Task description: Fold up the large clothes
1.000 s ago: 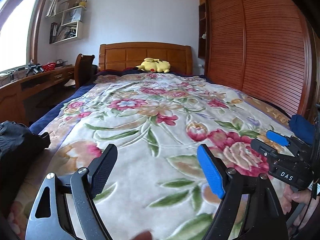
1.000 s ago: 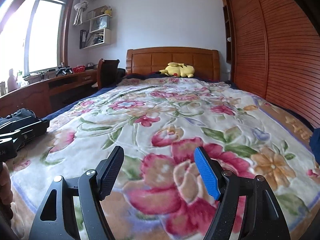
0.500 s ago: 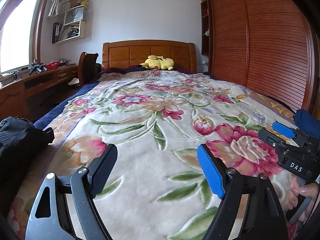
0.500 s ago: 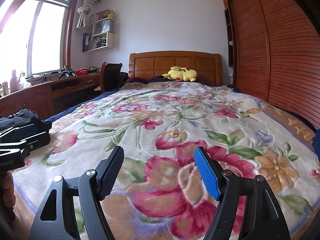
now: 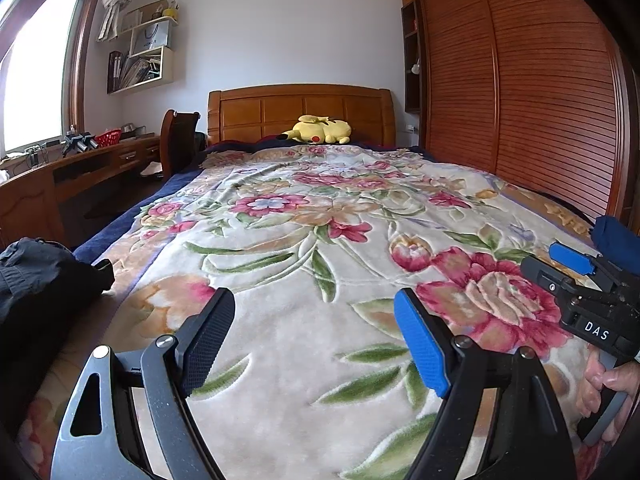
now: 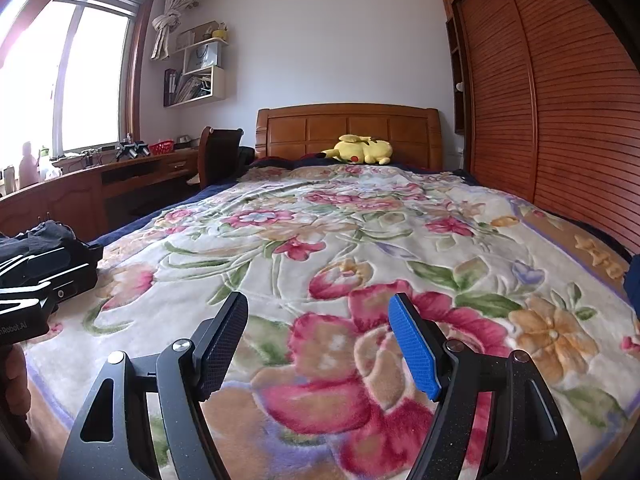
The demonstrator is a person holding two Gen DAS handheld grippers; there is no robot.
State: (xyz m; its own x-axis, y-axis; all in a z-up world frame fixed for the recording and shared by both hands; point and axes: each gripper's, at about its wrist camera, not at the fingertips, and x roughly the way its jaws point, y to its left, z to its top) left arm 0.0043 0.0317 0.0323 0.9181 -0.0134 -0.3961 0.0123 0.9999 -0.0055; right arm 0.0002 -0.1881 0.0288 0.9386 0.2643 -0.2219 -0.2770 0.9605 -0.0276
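A black garment [image 5: 36, 284] lies bunched at the near left edge of the bed; its top also shows in the right wrist view [image 6: 48, 232] behind the other gripper's body. A blue garment [image 5: 616, 240] sits at the near right edge and shows as a sliver in the right wrist view [image 6: 634, 280]. My left gripper [image 5: 316, 340] is open and empty above the floral blanket [image 5: 320, 216]. My right gripper [image 6: 318, 344] is open and empty too; it also shows in the left wrist view [image 5: 576, 280], beside the blue garment.
The bed has a wooden headboard [image 5: 300, 108] with a yellow plush toy [image 5: 320, 130] against it. A wooden desk [image 5: 60, 184] and chair [image 5: 176, 140] stand to the left. Slatted wardrobe doors [image 5: 540, 100] run along the right.
Both grippers have tilted up slightly, so more wall and ceiling show. Both stay open and empty over the foot of the bed.
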